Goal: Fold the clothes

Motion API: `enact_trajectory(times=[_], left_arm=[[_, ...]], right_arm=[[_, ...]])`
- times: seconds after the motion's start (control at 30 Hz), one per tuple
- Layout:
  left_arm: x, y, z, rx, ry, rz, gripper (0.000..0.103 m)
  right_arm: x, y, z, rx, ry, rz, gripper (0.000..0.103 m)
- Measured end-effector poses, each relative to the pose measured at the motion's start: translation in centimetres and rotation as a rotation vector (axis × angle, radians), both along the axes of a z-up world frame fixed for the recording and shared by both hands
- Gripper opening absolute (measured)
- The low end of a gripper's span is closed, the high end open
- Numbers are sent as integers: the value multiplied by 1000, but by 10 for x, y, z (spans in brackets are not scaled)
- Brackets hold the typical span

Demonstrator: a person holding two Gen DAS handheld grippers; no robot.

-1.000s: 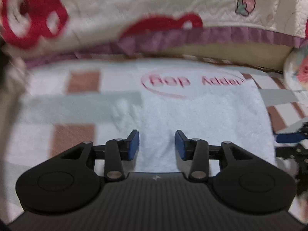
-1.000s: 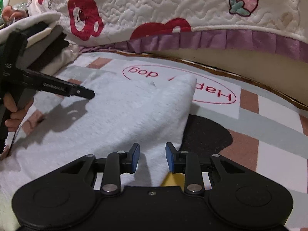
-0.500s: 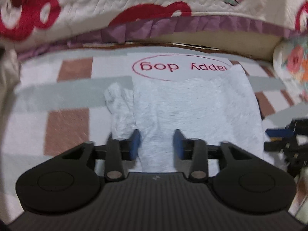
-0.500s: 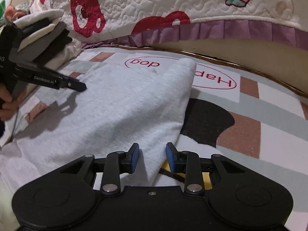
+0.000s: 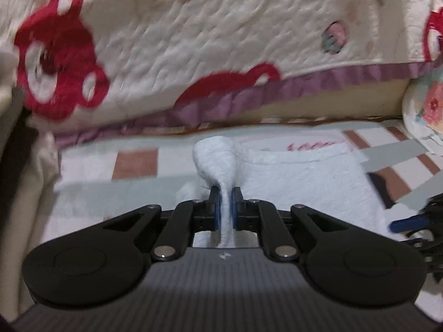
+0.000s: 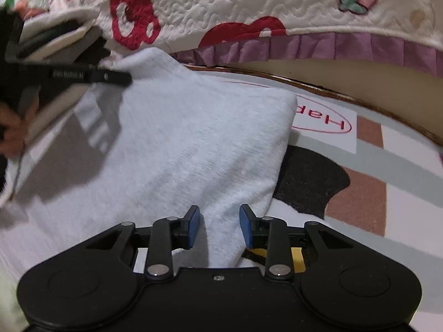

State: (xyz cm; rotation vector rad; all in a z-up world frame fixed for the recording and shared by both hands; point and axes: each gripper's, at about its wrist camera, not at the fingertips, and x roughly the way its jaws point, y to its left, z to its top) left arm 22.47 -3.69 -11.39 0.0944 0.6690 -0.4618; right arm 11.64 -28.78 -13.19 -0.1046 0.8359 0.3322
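Observation:
A white fluffy garment (image 5: 304,182) lies spread on a patterned mat. My left gripper (image 5: 224,207) is shut on a bunched fold at the garment's left edge and holds it raised off the mat. In the right wrist view the left gripper (image 6: 124,78) shows at the upper left, pinching that lifted corner, with a person's hand (image 6: 11,127) behind it. My right gripper (image 6: 220,227) is open, its blue pads on either side of the garment's (image 6: 180,144) near right edge, low over the mat. At the far right of the left wrist view my right gripper (image 5: 412,225) is partly in sight.
A quilt with red bears (image 6: 249,5) and a purple frill hangs close behind the mat (image 6: 387,171). A stack of folded clothes (image 6: 55,36) sits at the back left. A floral pillow (image 5: 426,110) lies at the right.
My left gripper has shut on the garment's left edge and lifted it up and forward. The right gripper stayed open at the near right edge.

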Motion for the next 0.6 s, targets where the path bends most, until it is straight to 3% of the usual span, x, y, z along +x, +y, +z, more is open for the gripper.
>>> enact_trajectory(times=[0.13, 0.27, 0.33, 0.4, 0.43, 0.47, 0.53, 0.6], left_arm=[[18, 10, -28, -42, 94, 37, 9], [13, 13, -14, -14, 41, 62, 17], [6, 15, 2, 6, -6, 72, 25], [-16, 18, 20, -30, -86, -9, 51], [-23, 18, 22, -55, -63, -81, 55], [-29, 17, 23, -80, -36, -155, 55], [-29, 12, 7, -74, 64, -204, 54], [-22, 10, -9, -5, 87, -156, 48]], right_arm=[[-2, 6, -1, -51, -11, 8, 38], [-3, 12, 0, -103, -22, 14, 40], [-6, 17, 5, -122, -45, 28, 40], [-4, 21, 10, -102, -57, 64, 41], [1, 22, 11, -92, -50, 79, 41], [10, 23, 10, -88, -31, 88, 41], [29, 21, 5, -92, -13, 87, 41], [49, 13, 3, -77, -13, 57, 43]])
